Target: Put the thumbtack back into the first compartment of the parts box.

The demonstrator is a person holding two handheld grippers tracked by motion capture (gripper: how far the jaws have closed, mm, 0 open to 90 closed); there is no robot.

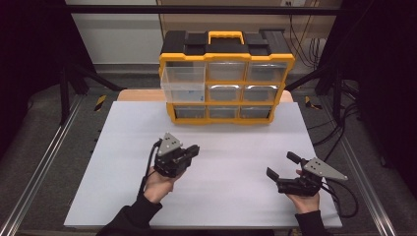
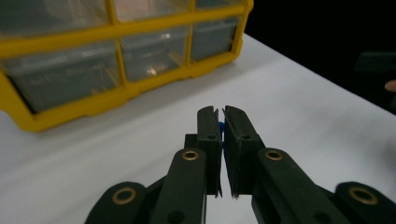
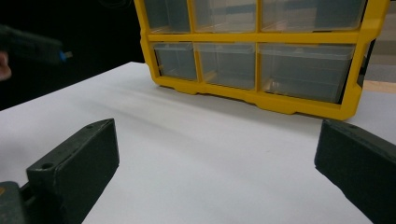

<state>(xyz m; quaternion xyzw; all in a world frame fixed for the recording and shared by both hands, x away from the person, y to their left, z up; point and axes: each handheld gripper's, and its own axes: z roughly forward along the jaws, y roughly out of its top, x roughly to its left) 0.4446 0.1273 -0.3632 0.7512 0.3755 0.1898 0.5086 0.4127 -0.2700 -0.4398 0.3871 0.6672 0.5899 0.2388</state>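
Nine-drawer yellow organizer (image 1: 226, 86) stands at the table's (image 1: 123, 196) far edge, one upper-left drawer (image 1: 183, 83) pulled out, likely awaiting the small blue piece (image 2: 220, 127) pinched in the closed left gripper (image 1: 192, 151); right gripper (image 1: 279, 166) rests wide open, empty

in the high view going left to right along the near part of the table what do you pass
left hand-held gripper, shut on a small blue thing → bare white table top → right hand-held gripper, jaws open

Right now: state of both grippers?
Left gripper: shut on a small blue thing.
Right gripper: open, nothing between the jaws.
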